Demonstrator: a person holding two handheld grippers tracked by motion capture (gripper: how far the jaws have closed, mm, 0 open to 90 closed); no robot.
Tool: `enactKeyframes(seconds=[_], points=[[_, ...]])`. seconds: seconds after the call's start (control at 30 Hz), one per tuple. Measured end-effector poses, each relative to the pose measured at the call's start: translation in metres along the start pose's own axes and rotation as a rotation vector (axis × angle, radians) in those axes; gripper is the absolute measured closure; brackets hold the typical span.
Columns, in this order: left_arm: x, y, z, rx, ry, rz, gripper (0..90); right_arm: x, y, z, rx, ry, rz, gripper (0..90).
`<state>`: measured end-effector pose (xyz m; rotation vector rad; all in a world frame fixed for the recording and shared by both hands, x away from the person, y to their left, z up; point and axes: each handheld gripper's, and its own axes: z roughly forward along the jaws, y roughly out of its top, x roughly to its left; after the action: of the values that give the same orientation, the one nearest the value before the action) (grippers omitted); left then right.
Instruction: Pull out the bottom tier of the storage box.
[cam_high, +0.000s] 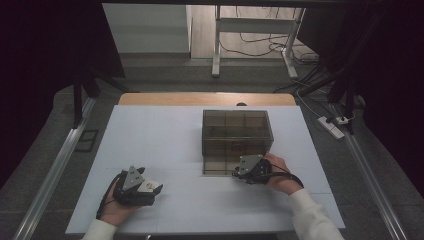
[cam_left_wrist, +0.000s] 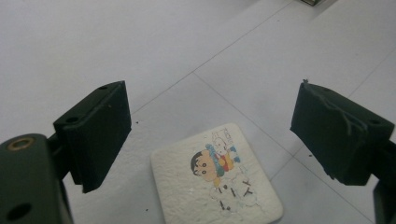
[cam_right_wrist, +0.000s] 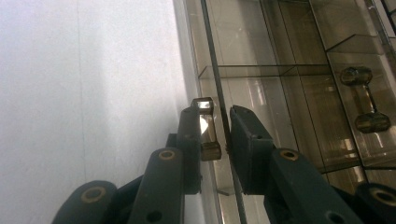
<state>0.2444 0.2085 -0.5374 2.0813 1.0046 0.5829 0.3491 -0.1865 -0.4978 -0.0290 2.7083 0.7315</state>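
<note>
Left gripper (cam_left_wrist: 205, 135): jaws wide apart, empty, straddling the white square cartoon-printed coaster (cam_left_wrist: 215, 179) lying flat just ahead.
Right gripper (cam_right_wrist: 219, 135): pinching the smoky clear-plastic drawer box's (cam_high: 237, 140) small handle (cam_right_wrist: 208, 128).

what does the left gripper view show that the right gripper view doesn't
The left gripper view shows the left gripper with jaws wide apart over a white card with a cartoon picture, lying flat. The right gripper view shows the right gripper closed on a small handle at the front of a clear box with dividers. Both show the white table.
</note>
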Motion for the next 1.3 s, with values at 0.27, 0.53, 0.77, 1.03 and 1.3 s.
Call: enactKeyframes(seconds=[0.27, 0.53, 0.77, 1.03, 1.3], points=[[0.0001, -0.0001, -0.0001, 0.0, 0.0, -0.001, 12.3, 0.0026, -0.0025, -0.002, -0.011, 0.007, 0.009, 73.5], [-0.0001, -0.0001, -0.0001, -0.002, 0.0, -0.001, 12.3, 0.0049, -0.0021, -0.003, -0.008, 0.005, 0.006, 73.4], [-0.0003, 0.0, -0.0001, 0.002, 0.001, 0.001, 12.2, 0.0045, -0.0033, -0.0026, -0.021, 0.016, 0.019, 73.5], [-0.0002, 0.0, -0.0002, -0.004, 0.002, -0.001, 12.2, 0.0051, -0.004, -0.0032, -0.02, 0.001, 0.018, 73.2], [-0.0001, 0.0, -0.0004, -0.003, 0.003, -0.001, 12.2, 0.0027, -0.0063, -0.0052, -0.064, -0.002, 0.089, 62.7]])
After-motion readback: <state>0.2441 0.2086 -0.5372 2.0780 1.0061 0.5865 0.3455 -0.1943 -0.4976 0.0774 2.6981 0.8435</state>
